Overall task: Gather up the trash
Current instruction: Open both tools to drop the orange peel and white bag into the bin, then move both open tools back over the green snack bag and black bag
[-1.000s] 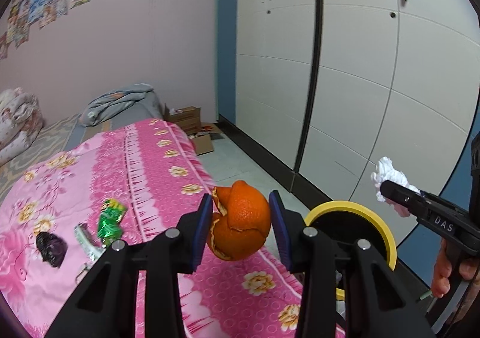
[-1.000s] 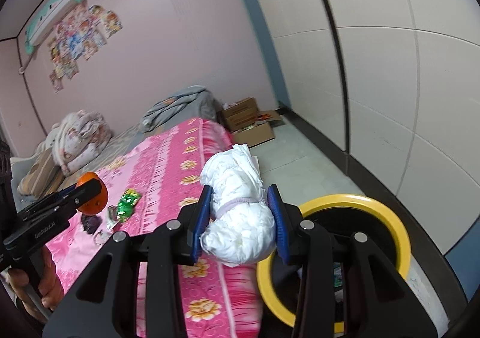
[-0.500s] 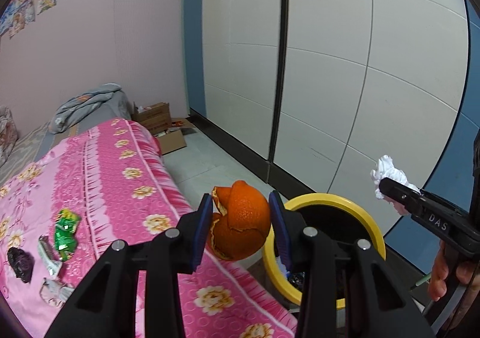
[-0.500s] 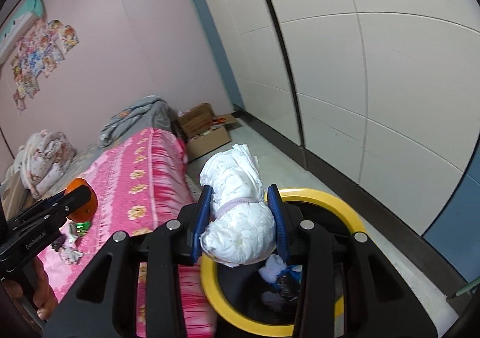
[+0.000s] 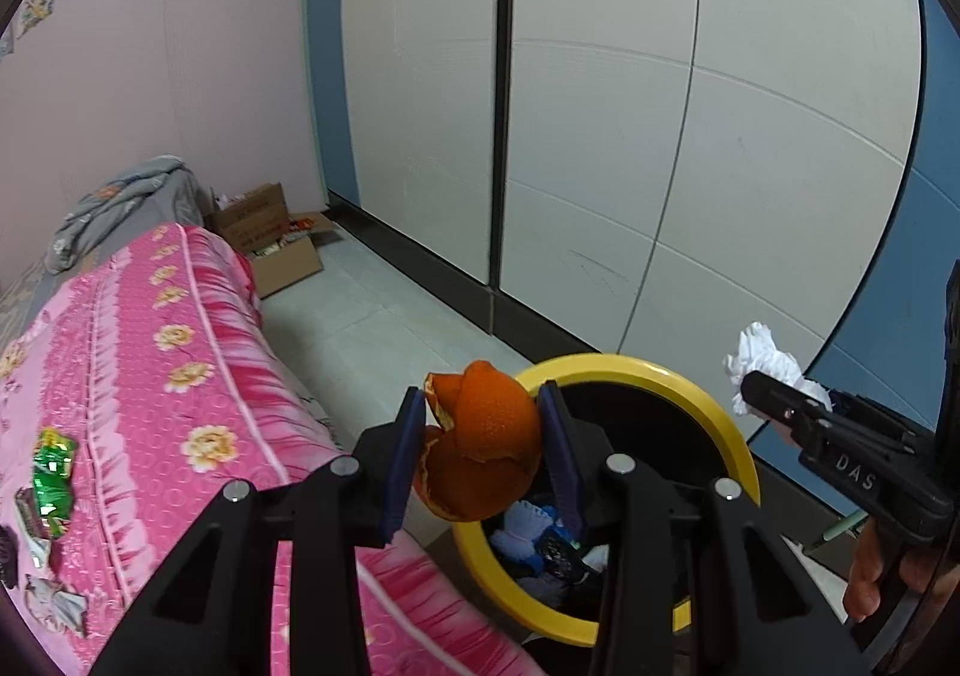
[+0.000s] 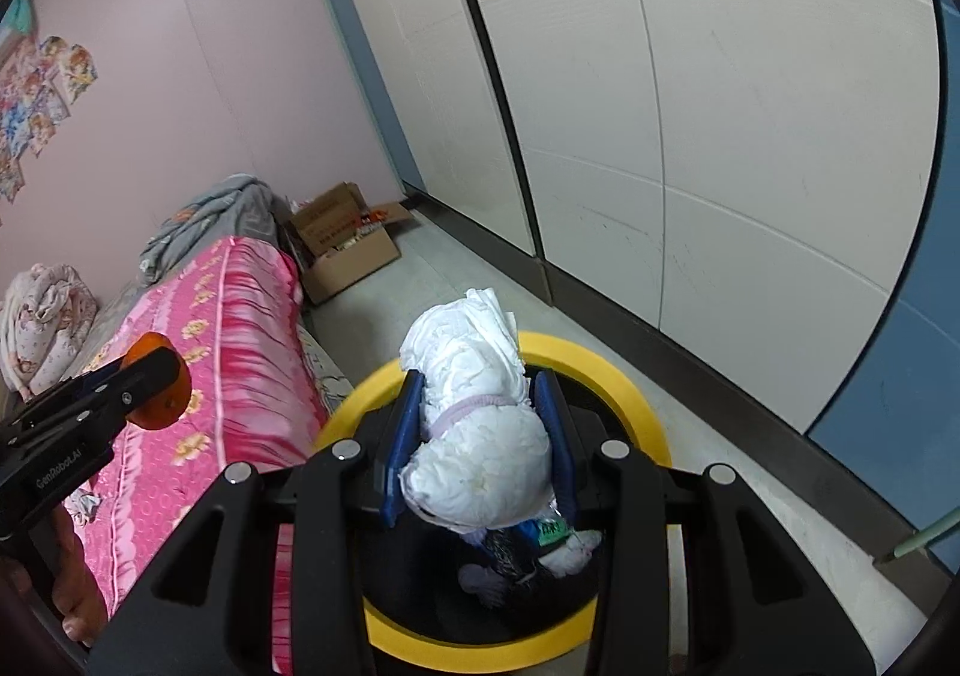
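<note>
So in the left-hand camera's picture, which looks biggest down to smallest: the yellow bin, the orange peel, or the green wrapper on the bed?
1. Yellow bin
2. Orange peel, though it sits nearest the lens, so it looks inflated
3. Green wrapper

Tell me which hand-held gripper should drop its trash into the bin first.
Right. The right hand-held gripper holds the rolled white diaper above the round yellow-rimmed bin's opening; the left hand-held gripper's orange peel appears near the rim.
</note>
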